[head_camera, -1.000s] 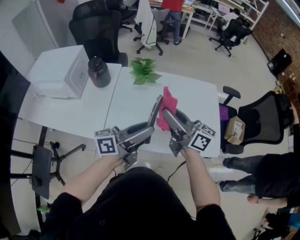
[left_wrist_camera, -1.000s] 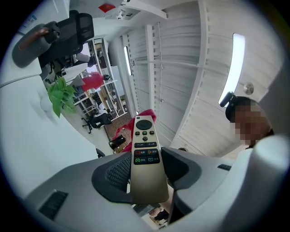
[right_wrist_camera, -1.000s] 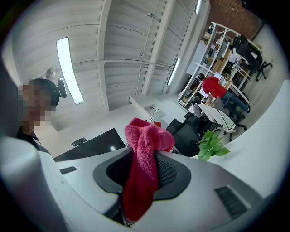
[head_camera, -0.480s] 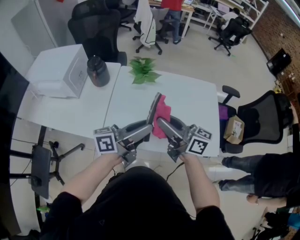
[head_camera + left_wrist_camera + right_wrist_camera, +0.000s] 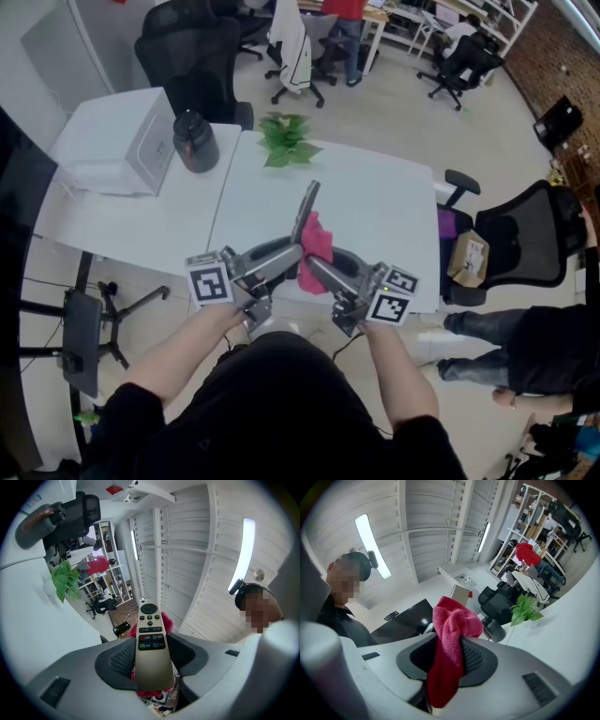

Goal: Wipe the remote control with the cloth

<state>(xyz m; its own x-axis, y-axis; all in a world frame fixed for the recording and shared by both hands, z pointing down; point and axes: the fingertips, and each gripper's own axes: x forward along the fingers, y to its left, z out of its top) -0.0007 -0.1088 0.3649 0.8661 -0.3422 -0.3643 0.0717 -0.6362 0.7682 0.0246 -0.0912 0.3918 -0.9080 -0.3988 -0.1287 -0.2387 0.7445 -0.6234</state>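
Spanning the middle of the head view, a white table (image 5: 375, 202) abuts a second white table (image 5: 122, 225) on its left. A black office chair (image 5: 525, 234) stands off the first table's right edge. A white box-shaped appliance (image 5: 117, 141) sits on the second table. Above the near edge of the first table, both grippers are raised side by side and angled toward each other. The left gripper (image 5: 296, 251) has its jaws clamped on the lower half of the remote control (image 5: 306, 211), one pad on each long edge; the remote stands up out of the jaws with its button face toward that gripper's camera. The right gripper (image 5: 317, 265) has its jaws closed on the cloth (image 5: 316, 246), a bunched pink-red towel with a rounded wad above the pads and a tail hanging below. The wad meets the remote's lower part, just beside the left jaws, on the side away from the buttons. A green plant (image 5: 286, 141) sits at the far edge of the first table. A dark jar (image 5: 197, 142) stands next to the appliance.
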